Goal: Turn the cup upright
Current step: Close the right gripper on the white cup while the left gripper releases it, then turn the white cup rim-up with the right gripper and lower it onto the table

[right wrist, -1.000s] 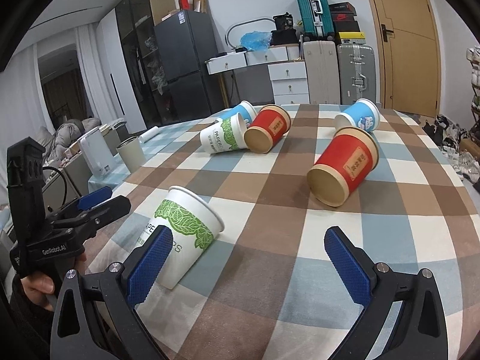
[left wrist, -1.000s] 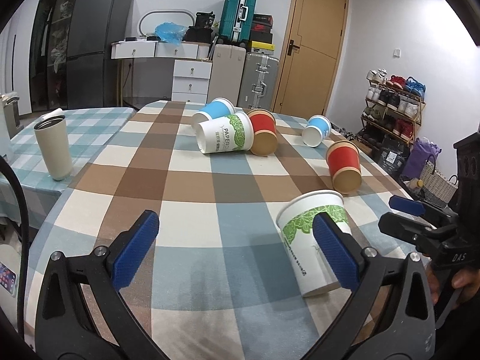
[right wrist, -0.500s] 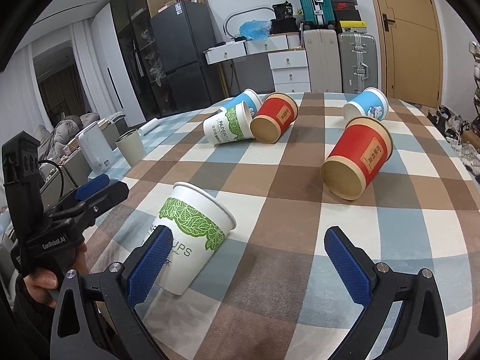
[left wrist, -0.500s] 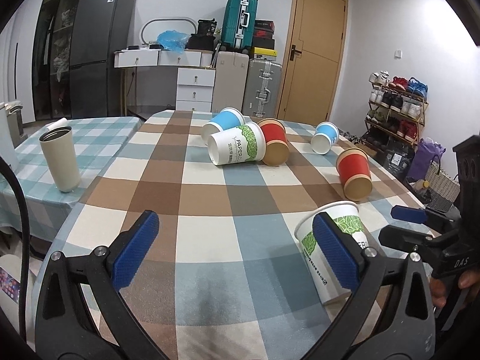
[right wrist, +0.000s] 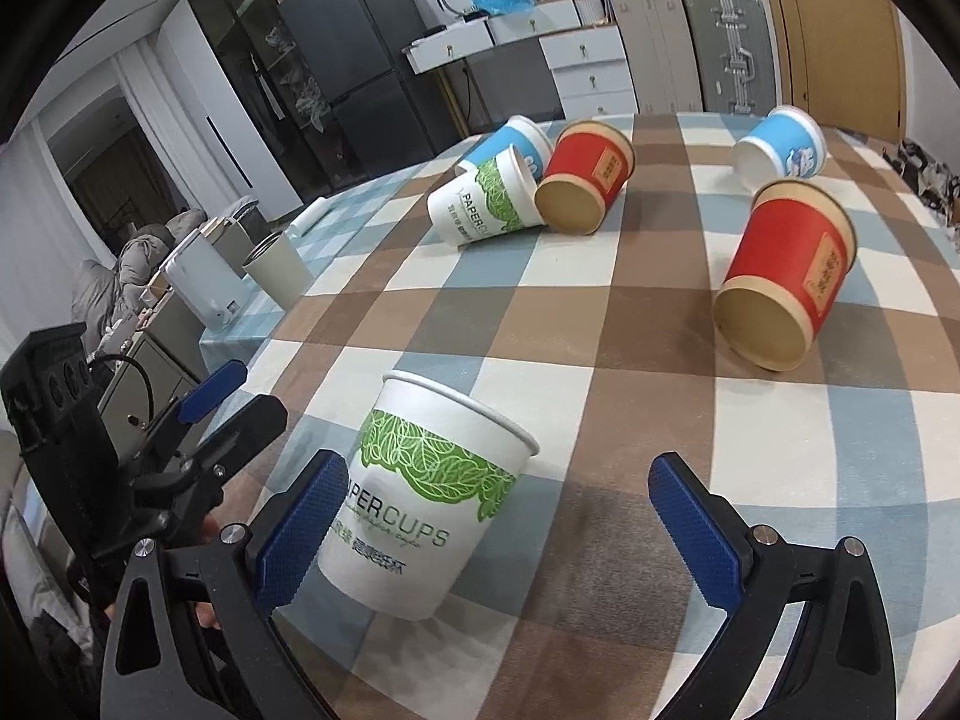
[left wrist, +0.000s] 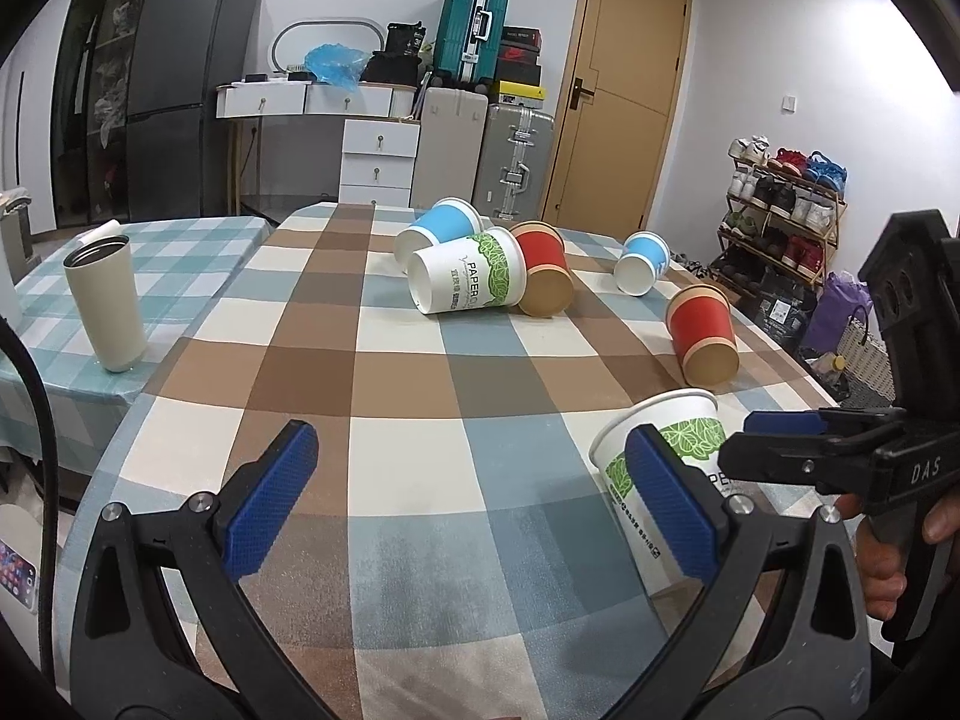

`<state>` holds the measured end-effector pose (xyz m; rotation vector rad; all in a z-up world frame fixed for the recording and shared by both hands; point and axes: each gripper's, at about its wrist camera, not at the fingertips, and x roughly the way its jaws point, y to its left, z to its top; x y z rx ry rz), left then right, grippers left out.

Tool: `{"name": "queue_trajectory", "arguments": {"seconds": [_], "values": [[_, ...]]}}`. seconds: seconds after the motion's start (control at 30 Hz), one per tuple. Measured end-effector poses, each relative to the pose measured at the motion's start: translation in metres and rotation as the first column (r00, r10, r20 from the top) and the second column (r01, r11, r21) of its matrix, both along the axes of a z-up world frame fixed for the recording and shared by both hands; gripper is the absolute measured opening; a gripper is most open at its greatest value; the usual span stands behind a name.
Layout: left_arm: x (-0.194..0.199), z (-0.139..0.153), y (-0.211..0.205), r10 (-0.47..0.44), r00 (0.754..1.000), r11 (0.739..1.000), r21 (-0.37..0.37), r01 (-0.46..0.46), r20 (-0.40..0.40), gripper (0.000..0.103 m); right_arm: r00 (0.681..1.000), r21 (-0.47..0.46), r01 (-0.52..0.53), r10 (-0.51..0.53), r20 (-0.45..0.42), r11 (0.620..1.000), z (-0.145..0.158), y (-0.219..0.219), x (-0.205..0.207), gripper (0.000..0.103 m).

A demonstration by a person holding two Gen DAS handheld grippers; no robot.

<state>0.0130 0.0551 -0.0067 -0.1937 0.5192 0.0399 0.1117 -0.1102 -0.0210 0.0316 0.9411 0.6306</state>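
Note:
A white paper cup with green leaves (right wrist: pixel 426 498) stands upright on the checked tablecloth, close in front of my right gripper (right wrist: pixel 501 525), just inside its left finger. That gripper is open and empty. In the left wrist view the same cup (left wrist: pixel 666 468) sits at the right, partly behind my right fingertip. My left gripper (left wrist: pixel 471 501) is open and empty over the cloth. The other gripper shows at the right edge (left wrist: pixel 840 450).
Several cups lie on their sides farther back: a white-green one (left wrist: pixel 468 279), two red ones (left wrist: pixel 702 336) (left wrist: pixel 543 276) and two blue ones (left wrist: pixel 642 264) (left wrist: pixel 438 228). A grey tumbler (left wrist: pixel 108 300) stands on the side table at left. Table edge runs at right.
Both grippers drew back toward the table's near edge. The white-green cup stands more upright in the right view and sits nearer the right gripper's left finger.

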Motion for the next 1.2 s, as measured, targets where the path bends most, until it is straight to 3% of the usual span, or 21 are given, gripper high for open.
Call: {"name": "queue_trajectory", "arguments": {"seconds": [0.37,0.53,0.67,0.73,0.87,1.0,1.13,1.2], "values": [[0.000,-0.001,0.002,0.001,1.000,1.000,-0.012,-0.001,0.001,0.102,0.968,0.098,-0.008,0.032,-0.250,0.995,-0.015,0.011,0.036,0.095],[0.000,-0.002,0.002,0.000,1.000,1.000,-0.010,0.000,0.001,0.102,0.953,0.114,-0.018,0.052,-0.300,0.993,-0.019,0.015,0.045,0.087],[0.001,-0.002,0.002,0.002,1.000,1.000,-0.009,-0.002,0.003,0.102,0.949,0.127,-0.026,0.064,-0.308,0.992,-0.020,0.016,0.045,0.074],[0.000,-0.002,0.002,0.002,1.000,1.000,-0.010,-0.002,0.001,0.102,0.953,0.128,-0.031,0.068,-0.296,0.991,-0.017,0.017,0.044,0.073],[0.000,-0.002,0.002,0.001,1.000,1.000,-0.010,-0.001,0.002,0.102,0.970,0.127,-0.048,0.077,-0.233,0.991,-0.006,0.016,0.036,0.072],[0.000,-0.002,0.003,0.003,1.000,1.000,-0.008,-0.003,0.002,0.102,0.997,0.071,-0.054,0.057,-0.044,0.996,0.015,0.014,0.022,0.072],[0.000,-0.001,0.003,0.006,1.000,1.000,-0.005,-0.006,0.003,0.102,0.986,0.001,-0.029,0.028,0.165,1.000,0.029,0.015,0.008,0.072],[0.000,-0.002,0.003,0.005,1.000,1.000,-0.004,-0.005,0.003,0.102,0.973,-0.028,-0.015,0.021,0.230,1.000,0.030,0.016,0.004,0.071]]}}
